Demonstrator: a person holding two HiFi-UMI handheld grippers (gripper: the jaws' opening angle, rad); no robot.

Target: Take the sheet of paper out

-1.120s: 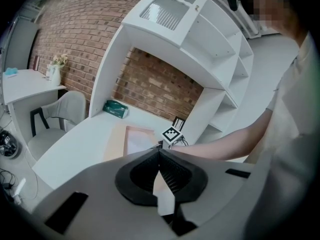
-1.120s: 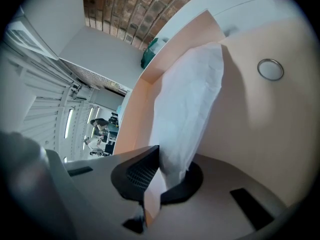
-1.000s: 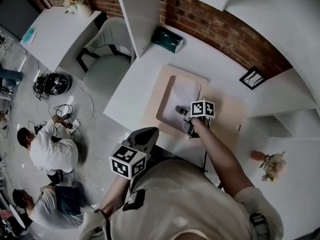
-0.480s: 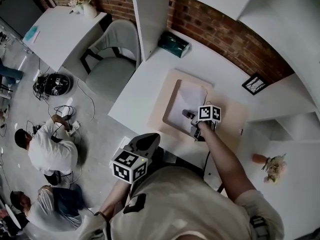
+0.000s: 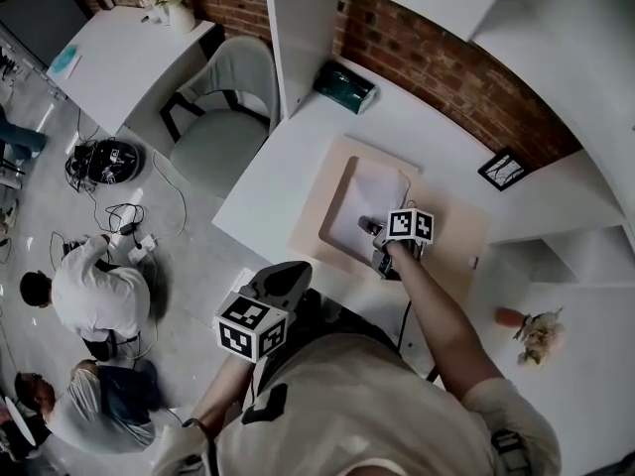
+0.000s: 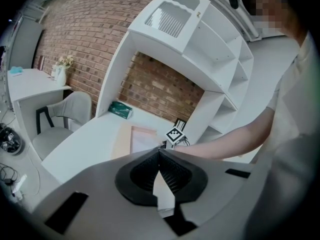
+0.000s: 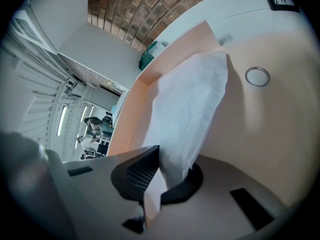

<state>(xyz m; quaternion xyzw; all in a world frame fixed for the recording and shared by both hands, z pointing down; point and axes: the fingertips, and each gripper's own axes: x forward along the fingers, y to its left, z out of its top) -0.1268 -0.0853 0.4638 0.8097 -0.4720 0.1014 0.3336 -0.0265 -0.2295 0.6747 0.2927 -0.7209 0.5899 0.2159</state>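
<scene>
One white sheet of paper, in one flat beige cardboard box on one white desk. Two grippers: right hand-held gripper clamped on the sheet's near edge; left hand-held gripper closed, empty, short of the desk.

Can't read any words or numbers anywhere. See only black-and-white square patterns on the left marker cube and the right marker cube. Too small to read on the green box.
</scene>
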